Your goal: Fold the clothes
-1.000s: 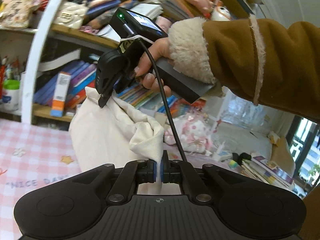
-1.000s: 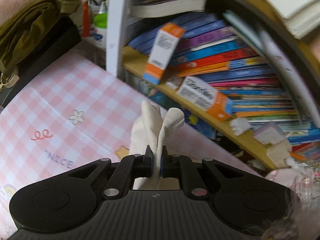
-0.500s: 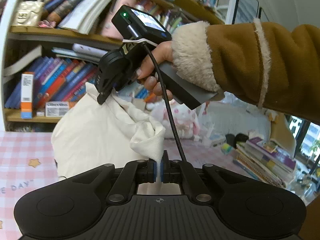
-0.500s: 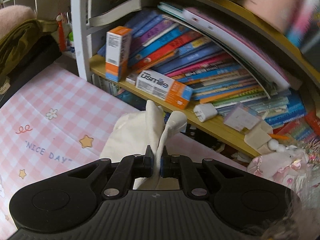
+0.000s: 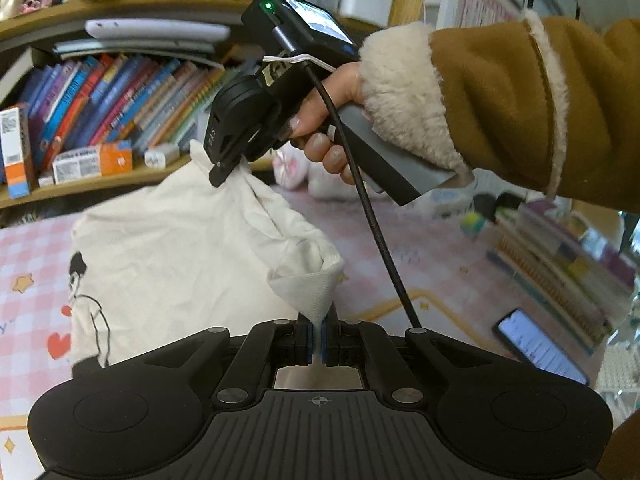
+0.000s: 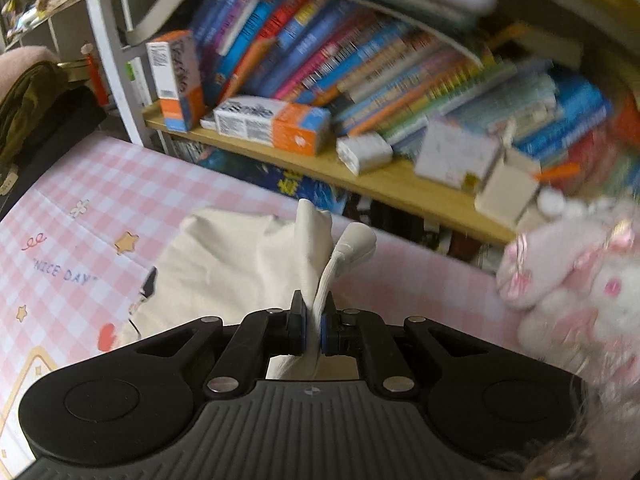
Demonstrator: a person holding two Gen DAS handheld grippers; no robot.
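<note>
A cream T-shirt [image 5: 172, 248] with a cartoon print hangs over the pink checked surface [image 5: 28, 280]. My left gripper [image 5: 318, 334] is shut on a ribbed edge of it. In the left wrist view the right gripper [image 5: 224, 170], held by a hand in a brown fleece-cuffed sleeve [image 5: 520, 108], pinches another bunched part of the shirt higher up. The right wrist view shows the right gripper [image 6: 314, 330] shut on the T-shirt [image 6: 228, 256], whose body drapes down and left onto the checked surface [image 6: 80, 188].
A bookshelf [image 6: 360, 80] packed with books and boxes stands close behind the surface. A pink plush toy [image 6: 568, 276] lies at the right. A phone [image 5: 540, 346] lies on the floor to the right in the left wrist view, beside stacked books [image 5: 560, 256].
Both grippers have swung to the right with the shirt still gripped. More of the shirt now rests spread on the checked surface, and its printed figure has come into view.
</note>
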